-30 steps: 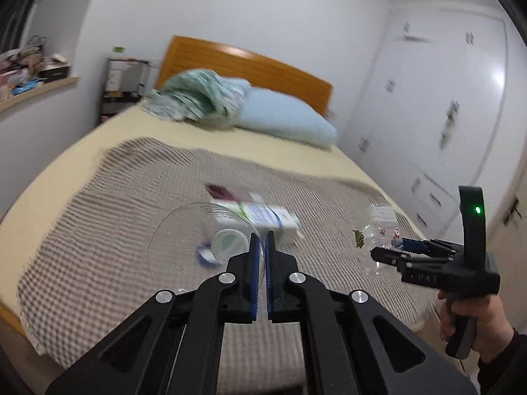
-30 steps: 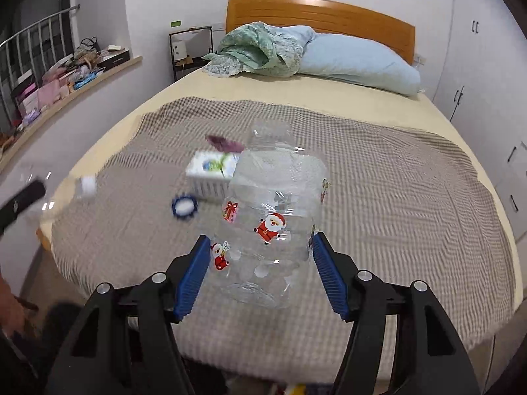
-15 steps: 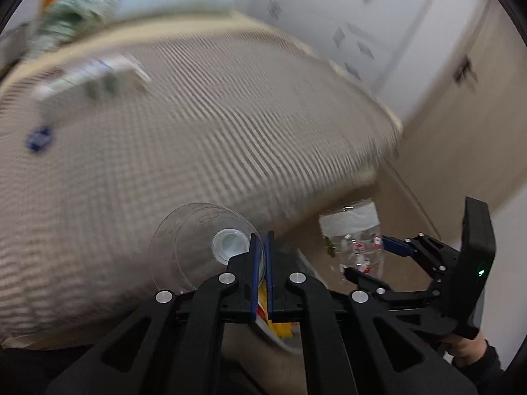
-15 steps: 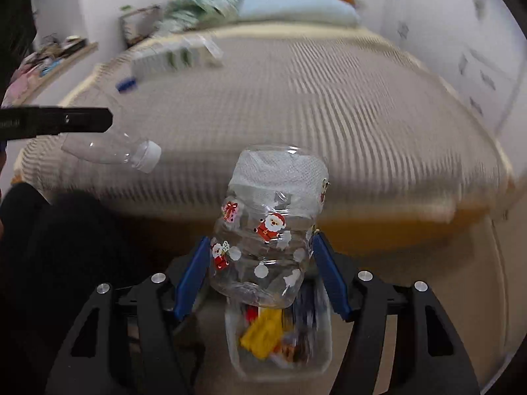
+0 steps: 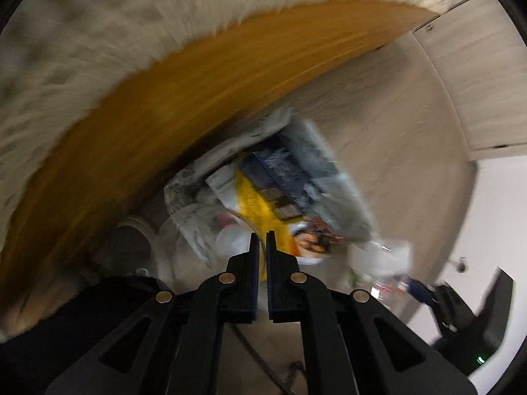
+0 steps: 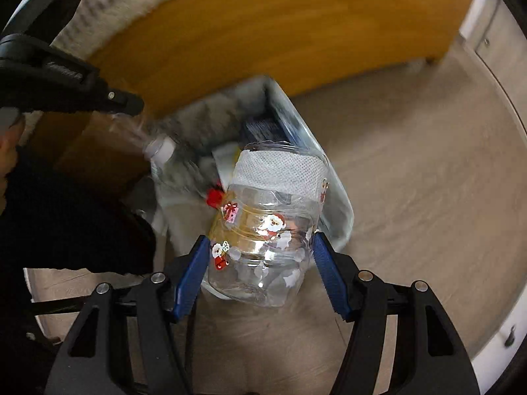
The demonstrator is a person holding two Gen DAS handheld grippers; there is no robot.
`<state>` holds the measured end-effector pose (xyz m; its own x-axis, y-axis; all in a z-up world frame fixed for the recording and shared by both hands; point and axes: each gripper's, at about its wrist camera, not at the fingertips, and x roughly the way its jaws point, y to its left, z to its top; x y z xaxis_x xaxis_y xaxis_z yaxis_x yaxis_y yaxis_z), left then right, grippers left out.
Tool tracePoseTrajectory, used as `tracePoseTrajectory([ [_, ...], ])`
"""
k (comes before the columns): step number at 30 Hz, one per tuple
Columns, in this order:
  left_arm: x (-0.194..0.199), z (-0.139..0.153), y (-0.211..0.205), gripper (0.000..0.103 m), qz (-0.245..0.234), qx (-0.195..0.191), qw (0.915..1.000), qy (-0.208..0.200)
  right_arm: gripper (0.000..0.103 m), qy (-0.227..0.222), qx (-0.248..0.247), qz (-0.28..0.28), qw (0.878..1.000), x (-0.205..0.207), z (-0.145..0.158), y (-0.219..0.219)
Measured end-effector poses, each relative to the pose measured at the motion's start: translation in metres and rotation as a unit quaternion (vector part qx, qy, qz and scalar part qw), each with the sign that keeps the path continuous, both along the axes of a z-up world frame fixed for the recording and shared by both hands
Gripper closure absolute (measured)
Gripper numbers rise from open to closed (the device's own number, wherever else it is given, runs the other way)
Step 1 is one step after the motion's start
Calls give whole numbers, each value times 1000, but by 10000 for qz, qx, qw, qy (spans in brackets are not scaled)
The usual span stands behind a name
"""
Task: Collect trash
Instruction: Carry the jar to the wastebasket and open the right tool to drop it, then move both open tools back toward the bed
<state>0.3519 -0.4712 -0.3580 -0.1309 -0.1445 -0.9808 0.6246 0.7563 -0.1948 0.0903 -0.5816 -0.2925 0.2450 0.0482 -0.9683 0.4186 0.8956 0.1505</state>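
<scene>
No writing can be read anywhere — the only markings are Santa, gift-box and snowman stickers on the clear plastic jar (image 6: 263, 240), which has a white mesh band around its upper part. The right gripper (image 6: 260, 263) is clamped on this jar, its blue pads pressing the jar's two sides, holding it directly above the trash bin (image 6: 339, 204). The bin is a pale, plastic-lined container on the wood-look floor (image 6: 428, 181), just beside the orange-brown bed frame (image 6: 263, 33); inside it lie a yellow wrapper (image 5: 260, 210), dark blue packaging and crumpled white scraps. On the bin's side away from the bed, the floor is open. The left gripper (image 5: 261, 247) is pinched tight on the thin wall of a clear plastic bottle (image 6: 154, 146) with a white cap, its capped end tilted down over the bin's bed-side edge. A dark sleeve (image 6: 66, 230) fills the space left of the bin.
</scene>
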Motion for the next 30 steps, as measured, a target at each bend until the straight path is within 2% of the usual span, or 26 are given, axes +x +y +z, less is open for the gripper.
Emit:
tracePoseTrajectory([
  [1, 0, -7, -5, 101, -74, 135, 9998, -107, 40, 24, 116, -96, 9999, -3, -6, -2],
  [2, 2, -15, -6, 96, -165, 265, 9992, -236, 40, 39, 188, -151, 9997, -4, -10, -7],
  [3, 2, -23, -7, 76, -209, 439, 9983, -307, 40, 56, 227, -201, 9995, -5, -13, -7],
  [4, 5, -28, -8, 67, -212, 598, 9975, -298, 40, 68, 238, -233, 9994, -5, -16, -8],
  [5, 7, -35, -8, 49, -195, 755, 9967, -223, 40, 96, 258, -261, 9993, -7, -21, -8],
  [6, 10, -38, -8, 45, -165, 851, 9961, -170, 40, 125, 290, -284, 9991, -7, -25, -8],
  [10, 13, -28, -8, 43, -107, 886, 9956, -294, 40, 213, 345, -287, 9988, -7, -37, -10],
  [11, 14, -23, -7, 39, -126, 828, 9957, -390, 40, 212, 355, -311, 9987, -6, -39, -10],
  [13, 14, -10, -6, 33, -108, 657, 9967, -466, 40, 229, 539, -466, 9972, -3, -46, -11],
  [17, 11, -2, -4, 32, -133, 598, 9972, -437, 38, 453, 822, -712, 9930, 7, -65, -8],
  [20, 10, -3, -2, 32, -168, 698, 9965, -418, 37, 629, 1057, -405, 9916, 19, -81, 10],
  [22, 9, -1, -1, 32, -171, 708, 9963, -466, 36, 989, 983, -186, 9901, 24, -92, 21],
  [24, 9, 4, 1, 32, -164, 683, 9962, -519, 35, 1025, 822, -159, 9912, 21, -90, 23],
  [25, 9, 7, 2, 32, -152, 658, 9962, -552, 32, 992, 825, -197, 9915, 19, -88, 22],
  [30, 7, 14, 3, 32, -134, 572, 9964, -611, 32, 741, 905, -532, 9917, 2, -68, 4],
])
